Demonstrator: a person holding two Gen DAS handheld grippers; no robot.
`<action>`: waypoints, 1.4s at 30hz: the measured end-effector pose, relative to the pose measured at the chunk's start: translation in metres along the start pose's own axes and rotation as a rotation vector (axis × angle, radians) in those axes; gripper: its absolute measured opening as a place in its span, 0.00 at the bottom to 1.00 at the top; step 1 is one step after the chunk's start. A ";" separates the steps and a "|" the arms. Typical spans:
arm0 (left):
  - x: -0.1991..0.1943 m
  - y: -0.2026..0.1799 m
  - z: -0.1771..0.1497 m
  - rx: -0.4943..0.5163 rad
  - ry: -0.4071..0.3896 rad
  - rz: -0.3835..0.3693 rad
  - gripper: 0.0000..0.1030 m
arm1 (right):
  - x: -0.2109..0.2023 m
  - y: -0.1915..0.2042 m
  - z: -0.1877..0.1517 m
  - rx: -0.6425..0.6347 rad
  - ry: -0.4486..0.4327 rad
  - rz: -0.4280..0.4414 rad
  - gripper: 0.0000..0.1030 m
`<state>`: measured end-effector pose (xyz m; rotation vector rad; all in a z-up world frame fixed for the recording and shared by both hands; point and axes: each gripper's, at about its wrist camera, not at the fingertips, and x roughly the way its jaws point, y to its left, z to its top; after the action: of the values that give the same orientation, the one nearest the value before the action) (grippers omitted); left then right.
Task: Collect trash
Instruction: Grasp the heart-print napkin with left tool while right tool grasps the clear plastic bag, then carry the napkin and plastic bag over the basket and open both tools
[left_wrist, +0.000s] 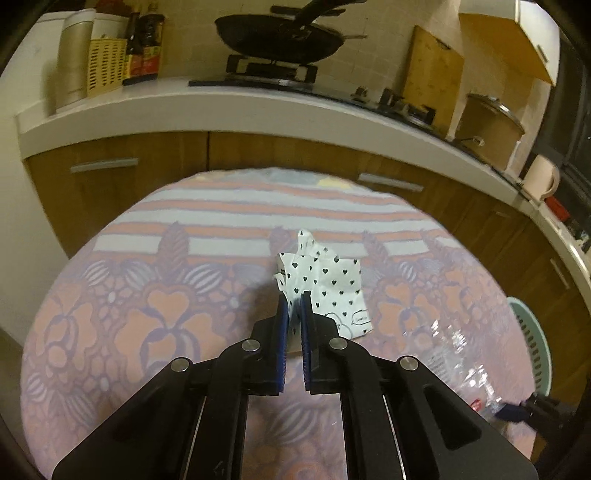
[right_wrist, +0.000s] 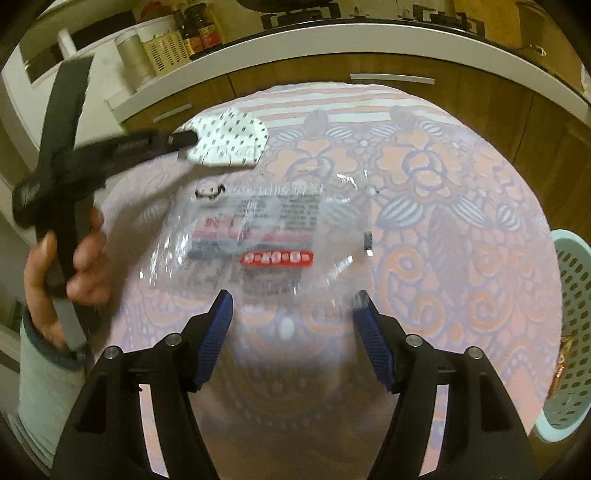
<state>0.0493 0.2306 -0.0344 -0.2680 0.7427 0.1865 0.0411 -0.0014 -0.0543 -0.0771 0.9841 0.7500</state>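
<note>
A crumpled white paper (left_wrist: 325, 284) with black hearts sits pinched between the left jaws. A clear, crinkled plastic wrapper (right_wrist: 258, 236) with a red label lies flat just ahead of the wide-apart right jaws.

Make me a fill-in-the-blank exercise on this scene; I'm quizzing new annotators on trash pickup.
1. The left hand-held gripper is shut on the white wrapper printed with small black ____.
2. The right hand-held gripper is ____, its fingers apart just short of the clear plastic bag.
3. The pale green ____ stands at the right edge of the round table.
4. On the stove behind the table sits a black ____.

Missing words: hearts; open; basket; wok
</note>
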 end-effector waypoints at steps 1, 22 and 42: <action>0.001 0.003 -0.002 -0.003 0.008 0.014 0.04 | 0.002 0.001 0.003 0.009 0.001 0.005 0.68; -0.020 0.022 -0.036 -0.033 0.072 -0.058 0.08 | 0.012 -0.019 0.036 0.158 -0.106 -0.090 0.04; 0.010 -0.001 -0.026 -0.022 0.145 -0.147 0.30 | 0.015 -0.042 0.043 0.138 -0.097 -0.190 0.05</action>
<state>0.0395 0.2227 -0.0596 -0.3587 0.8618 0.0356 0.1033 -0.0082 -0.0527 -0.0137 0.9190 0.5056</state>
